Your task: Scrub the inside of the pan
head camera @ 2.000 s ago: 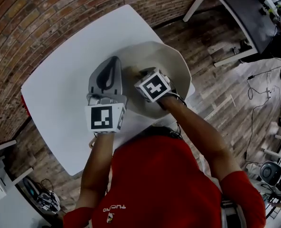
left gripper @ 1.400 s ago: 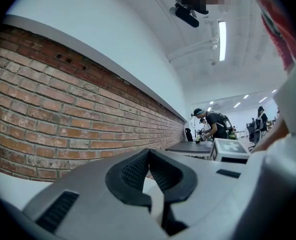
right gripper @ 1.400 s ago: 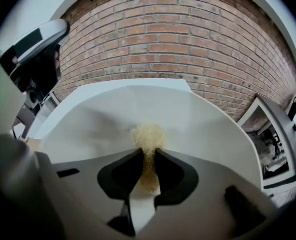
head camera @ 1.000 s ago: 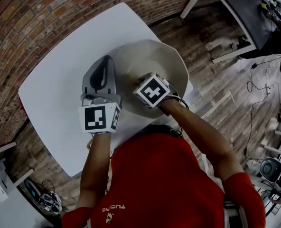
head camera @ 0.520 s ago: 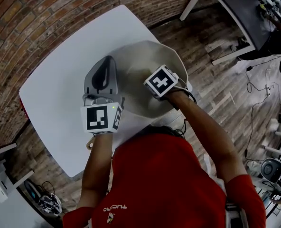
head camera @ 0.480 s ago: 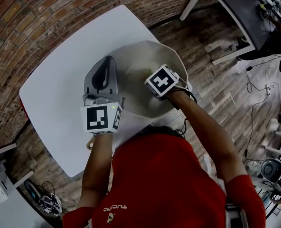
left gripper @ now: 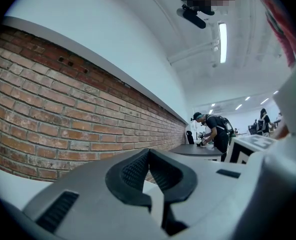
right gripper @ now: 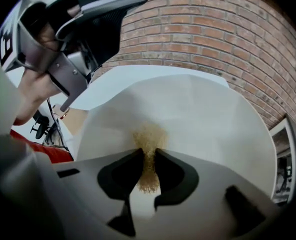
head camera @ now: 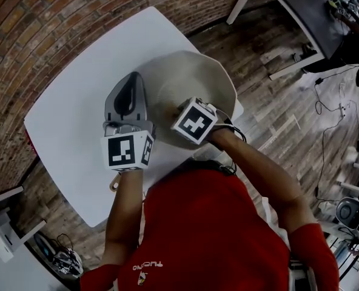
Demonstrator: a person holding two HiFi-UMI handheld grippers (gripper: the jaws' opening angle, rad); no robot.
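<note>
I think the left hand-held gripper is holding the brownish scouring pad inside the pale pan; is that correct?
Not quite: it is the right hand-held gripper that is holding the brownish scouring pad inside the pale pan. The right gripper view shows the pad pinched between its jaws, while the left hand-held gripper has no pad between its jaws.

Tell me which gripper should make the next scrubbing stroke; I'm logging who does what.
Right. The right gripper is shut on the scrub pad, which is already down inside the pan. The left gripper has its jaws together with no pad, off at the pan's left edge.
</note>
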